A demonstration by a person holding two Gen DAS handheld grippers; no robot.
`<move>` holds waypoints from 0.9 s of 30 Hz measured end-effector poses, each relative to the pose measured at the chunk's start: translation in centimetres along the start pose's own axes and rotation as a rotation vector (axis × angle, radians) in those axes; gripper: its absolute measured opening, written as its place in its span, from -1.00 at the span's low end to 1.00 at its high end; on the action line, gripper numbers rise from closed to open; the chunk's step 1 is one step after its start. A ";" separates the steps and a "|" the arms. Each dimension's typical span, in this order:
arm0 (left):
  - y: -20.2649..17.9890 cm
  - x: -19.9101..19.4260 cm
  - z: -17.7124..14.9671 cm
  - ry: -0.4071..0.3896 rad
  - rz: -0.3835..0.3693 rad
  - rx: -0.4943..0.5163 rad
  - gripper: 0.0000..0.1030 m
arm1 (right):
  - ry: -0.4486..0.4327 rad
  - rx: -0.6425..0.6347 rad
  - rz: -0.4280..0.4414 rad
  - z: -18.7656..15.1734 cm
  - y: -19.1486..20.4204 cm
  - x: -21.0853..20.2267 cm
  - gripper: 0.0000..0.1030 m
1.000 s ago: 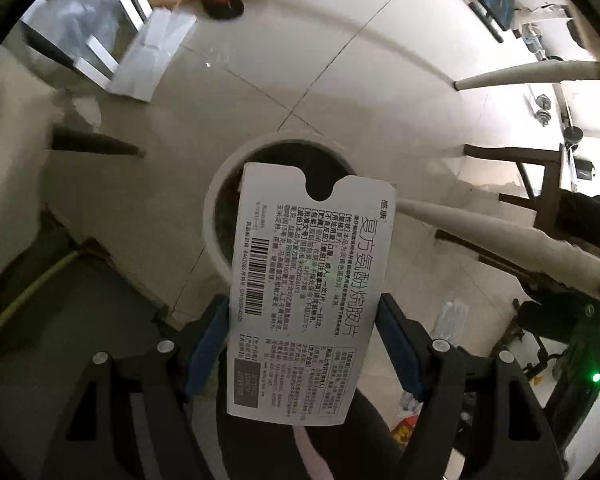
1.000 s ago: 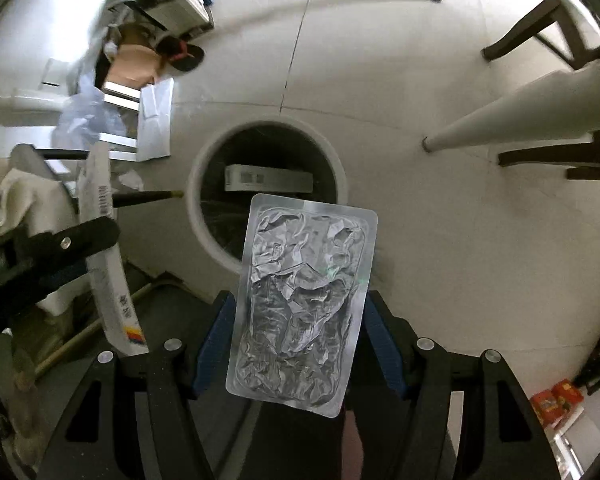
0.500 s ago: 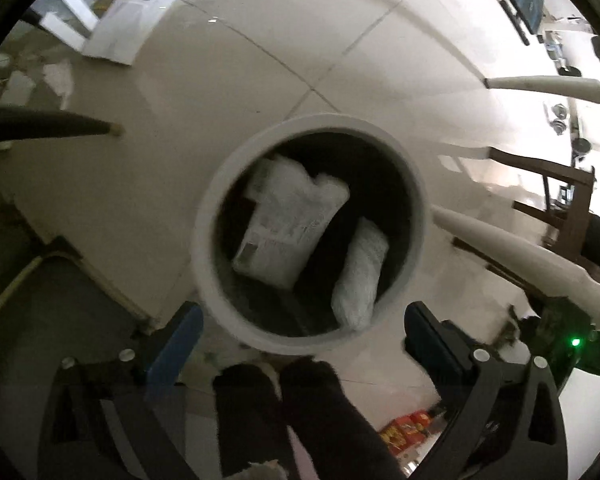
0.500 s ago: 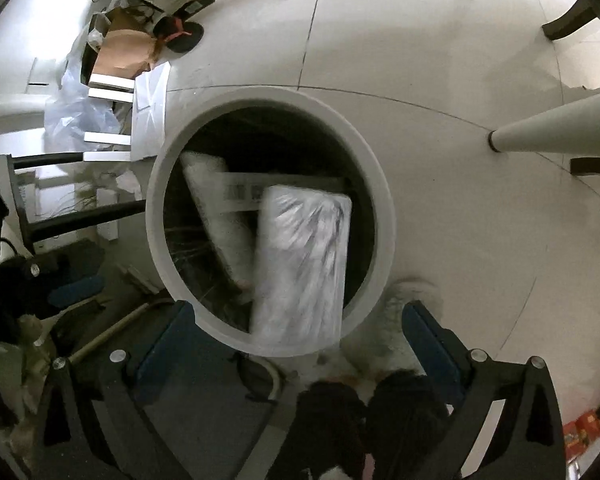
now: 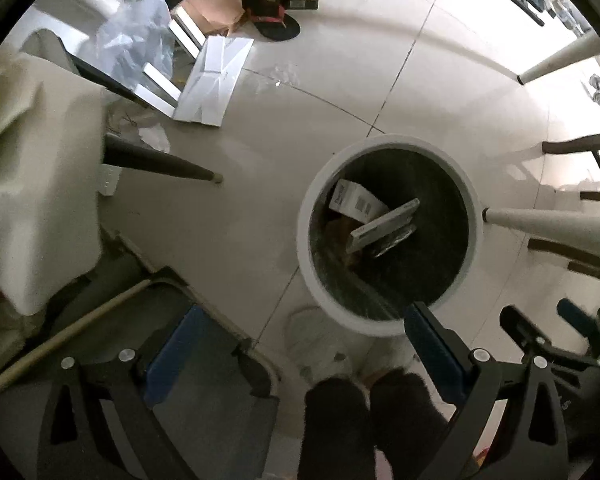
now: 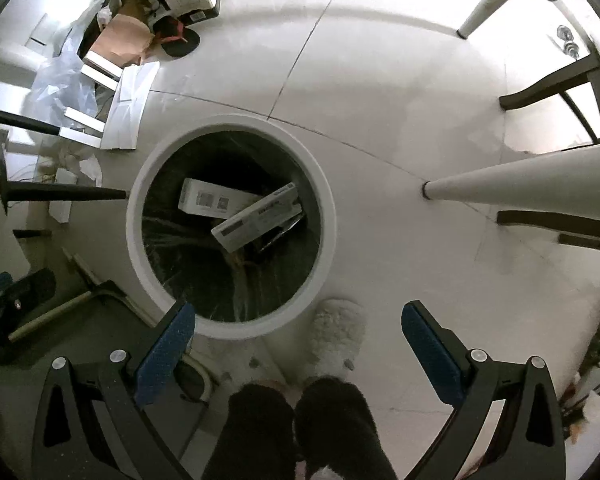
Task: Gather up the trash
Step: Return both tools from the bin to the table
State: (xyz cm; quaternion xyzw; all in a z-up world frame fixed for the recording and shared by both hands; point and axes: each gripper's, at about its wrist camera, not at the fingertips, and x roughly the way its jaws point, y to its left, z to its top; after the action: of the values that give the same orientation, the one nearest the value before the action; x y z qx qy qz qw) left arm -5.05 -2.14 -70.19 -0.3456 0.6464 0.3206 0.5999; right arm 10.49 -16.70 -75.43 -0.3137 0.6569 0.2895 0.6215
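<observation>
A round white trash bin (image 5: 388, 152) with a dark liner stands on the tiled floor; it also shows in the right wrist view (image 6: 232, 124). Inside lie two white medicine boxes, one flat (image 6: 208, 200) and one tilted on top (image 6: 256, 218), with a foil blister pack (image 5: 396, 240) partly under the tilted box (image 5: 384, 226). My left gripper (image 5: 300, 348) is open and empty above the floor, left of the bin. My right gripper (image 6: 298, 340) is open and empty above the bin's near rim.
White table legs (image 6: 520, 178) and dark chair legs (image 6: 60, 192) stand around the bin. Cardboard, white sheets (image 5: 212, 80) and plastic film lie at the far left. The person's dark-socked feet (image 6: 296, 428) and a fluffy slipper (image 6: 336, 336) are below the grippers.
Both grippers opened: the left let go of the medicine box and the right let go of the blister pack. Both now lie in the bin. The left gripper shifted left and pulled back.
</observation>
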 end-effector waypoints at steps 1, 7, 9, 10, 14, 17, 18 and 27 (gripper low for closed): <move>-0.1 -0.6 -0.3 -0.002 0.001 0.001 1.00 | -0.002 -0.001 -0.003 -0.3 -0.2 -0.9 1.00; -0.1 -5.9 -1.9 -0.014 0.006 0.009 1.00 | -0.008 -0.010 -0.010 -1.7 0.0 -6.7 1.00; -0.2 -7.9 -2.4 -0.021 0.006 0.013 1.00 | -0.015 -0.017 -0.010 -2.2 0.2 -9.2 1.00; -0.1 -8.8 -2.7 -0.023 0.004 0.014 1.00 | -0.019 -0.020 -0.012 -2.5 0.3 -10.4 1.00; 0.1 -13.2 -3.9 -0.037 0.000 0.020 1.00 | -0.031 -0.027 -0.007 -3.2 0.5 -15.4 1.00; 0.6 -16.4 -4.8 -0.044 -0.001 0.012 1.00 | -0.034 -0.034 -0.005 -3.8 0.8 -19.4 1.00; 0.9 -17.8 -5.1 -0.050 -0.002 0.007 1.00 | -0.034 -0.033 0.001 -4.0 0.9 -21.1 1.00; 1.3 -30.3 -4.7 -0.183 0.020 -0.021 1.00 | -0.105 0.023 0.078 -2.8 0.7 -35.5 1.00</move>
State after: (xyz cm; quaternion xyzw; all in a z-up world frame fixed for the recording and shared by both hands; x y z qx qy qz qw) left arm -7.51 -3.42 -39.65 -0.3147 0.5888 0.3634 0.6498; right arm 9.30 -16.55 -39.85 -0.2653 0.6384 0.3219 0.6469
